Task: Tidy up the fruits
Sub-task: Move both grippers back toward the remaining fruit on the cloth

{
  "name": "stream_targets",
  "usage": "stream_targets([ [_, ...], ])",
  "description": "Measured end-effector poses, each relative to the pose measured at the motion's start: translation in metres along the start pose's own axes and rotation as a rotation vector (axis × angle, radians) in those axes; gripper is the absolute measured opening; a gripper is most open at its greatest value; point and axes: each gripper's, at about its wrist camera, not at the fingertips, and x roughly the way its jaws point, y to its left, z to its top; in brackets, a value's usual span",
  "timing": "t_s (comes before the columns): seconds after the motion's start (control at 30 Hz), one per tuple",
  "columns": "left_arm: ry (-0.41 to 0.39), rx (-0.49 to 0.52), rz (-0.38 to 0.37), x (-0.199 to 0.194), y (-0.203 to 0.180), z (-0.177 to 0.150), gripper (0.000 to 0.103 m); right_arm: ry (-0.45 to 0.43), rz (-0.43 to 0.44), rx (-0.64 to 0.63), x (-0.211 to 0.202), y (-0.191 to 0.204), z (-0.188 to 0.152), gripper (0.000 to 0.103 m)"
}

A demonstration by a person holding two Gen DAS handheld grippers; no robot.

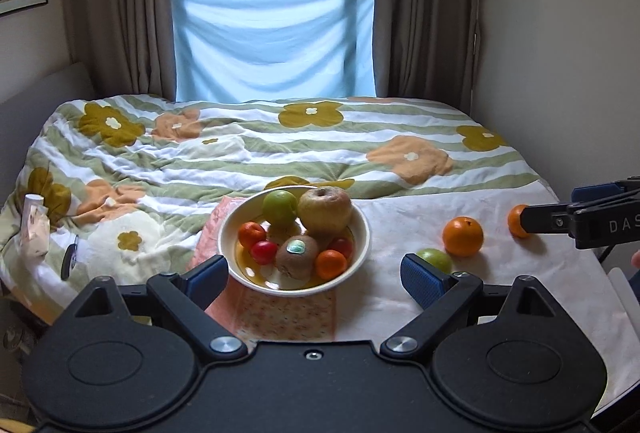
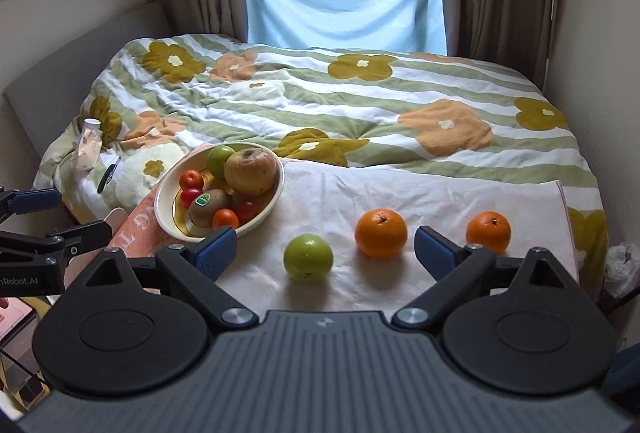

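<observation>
A cream bowl (image 1: 362,233) (image 2: 164,209) on the bed holds a brownish apple (image 1: 325,209), a green fruit (image 1: 280,207), a kiwi (image 1: 297,255) and several small red and orange fruits. On the white cloth lie a green fruit (image 2: 308,257) (image 1: 436,259), a large orange (image 2: 381,233) (image 1: 463,236) and a smaller orange (image 2: 488,231) (image 1: 517,221). My left gripper (image 1: 314,277) is open and empty, just in front of the bowl. My right gripper (image 2: 326,253) is open and empty, with the green fruit and large orange between its fingers' line.
A floral duvet (image 1: 280,141) covers the bed. A pink towel (image 1: 276,313) lies under the bowl. A small bottle (image 1: 34,223) and a dark object (image 1: 69,261) lie at the left. Wall stands close on the right, curtains and window behind.
</observation>
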Motion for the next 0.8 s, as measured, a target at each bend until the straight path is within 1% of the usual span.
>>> stream_targets([
  [0.17, 0.001, -0.009, 0.022, 0.002, -0.039, -0.007, 0.096, -0.001, 0.005, -0.023, -0.005, -0.036, -0.009, 0.103],
  [0.33, -0.001, -0.016, 0.025, 0.018, -0.073, -0.012, 0.096, 0.012, -0.007, -0.021, 0.003, -0.076, -0.020, 0.103],
  [0.57, 0.023, -0.015, 0.027, 0.062, -0.104, -0.018, 0.095, 0.031, -0.035, -0.030, 0.036, -0.124, -0.029, 0.103],
  [0.67, 0.045, -0.003, 0.040, 0.085, -0.113, -0.020, 0.095, 0.050, -0.033, -0.019, 0.054, -0.138, -0.031, 0.103],
  [0.8, 0.077, -0.001, 0.032, 0.116, -0.121, -0.022, 0.095, 0.067, -0.029, -0.017, 0.080, -0.151, -0.032, 0.103],
])
